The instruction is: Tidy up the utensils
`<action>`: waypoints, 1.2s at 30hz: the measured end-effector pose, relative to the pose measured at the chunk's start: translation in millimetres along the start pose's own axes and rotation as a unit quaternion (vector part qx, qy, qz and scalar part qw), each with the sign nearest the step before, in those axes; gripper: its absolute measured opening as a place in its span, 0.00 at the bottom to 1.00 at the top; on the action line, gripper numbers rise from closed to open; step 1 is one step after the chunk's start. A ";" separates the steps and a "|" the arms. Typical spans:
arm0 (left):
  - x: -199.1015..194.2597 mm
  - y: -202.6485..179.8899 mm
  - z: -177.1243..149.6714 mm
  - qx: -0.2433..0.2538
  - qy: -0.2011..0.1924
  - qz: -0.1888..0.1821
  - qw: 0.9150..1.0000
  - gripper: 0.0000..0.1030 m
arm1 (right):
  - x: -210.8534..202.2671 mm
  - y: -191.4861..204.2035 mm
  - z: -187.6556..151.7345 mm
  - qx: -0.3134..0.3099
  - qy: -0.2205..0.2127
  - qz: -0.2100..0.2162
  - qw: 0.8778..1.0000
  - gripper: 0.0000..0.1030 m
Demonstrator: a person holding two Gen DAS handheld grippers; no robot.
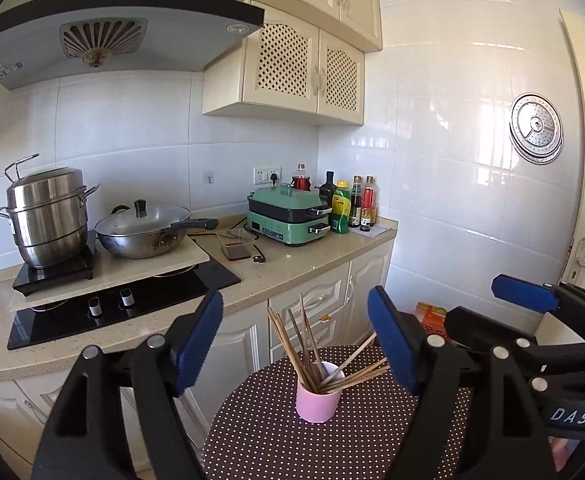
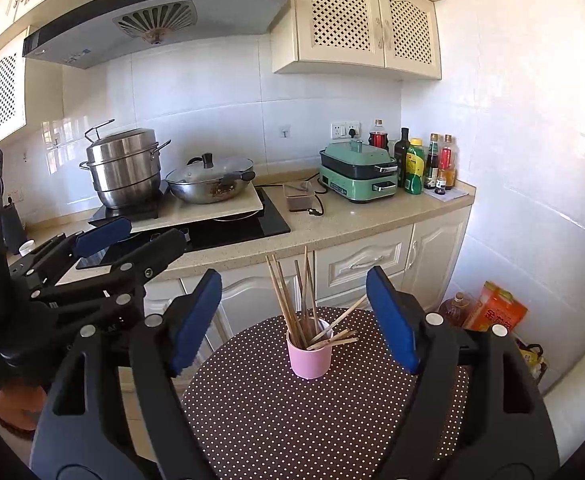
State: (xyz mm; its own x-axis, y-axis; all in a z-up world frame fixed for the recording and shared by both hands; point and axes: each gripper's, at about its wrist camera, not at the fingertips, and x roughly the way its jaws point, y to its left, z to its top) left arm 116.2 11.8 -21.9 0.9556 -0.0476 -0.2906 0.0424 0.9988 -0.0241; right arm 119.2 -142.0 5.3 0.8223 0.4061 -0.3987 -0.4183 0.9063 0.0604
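Many chopsticks (image 1: 312, 354) in pink cup (image 1: 317, 400)

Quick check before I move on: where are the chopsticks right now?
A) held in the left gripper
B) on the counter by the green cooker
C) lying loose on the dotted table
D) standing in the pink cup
D: the chopsticks stand fanned out inside the pink cup on the dotted table, while the left gripper and the right gripper are both open and empty.
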 end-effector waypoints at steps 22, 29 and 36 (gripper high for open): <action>-6.2 -3.4 -0.7 0.007 -0.008 0.010 1.000 0.75 | -0.8 -2.5 -1.6 0.003 0.002 0.004 1.000 0.73; -7.1 -5.1 -1.4 0.011 -0.010 0.012 1.000 0.75 | -1.3 -2.3 -2.1 0.003 0.003 0.005 1.000 0.73; -7.3 -6.2 -0.5 0.013 -0.011 0.015 1.000 0.75 | -2.1 -3.1 -2.8 0.005 0.004 0.007 1.000 0.73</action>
State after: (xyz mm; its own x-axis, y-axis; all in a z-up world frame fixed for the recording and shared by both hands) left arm 108.8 5.9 -20.1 0.9626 -0.0169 -0.2703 0.0201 0.9998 0.0089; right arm 117.7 -145.9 3.4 0.8133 0.4183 -0.4044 -0.4266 0.9014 0.0745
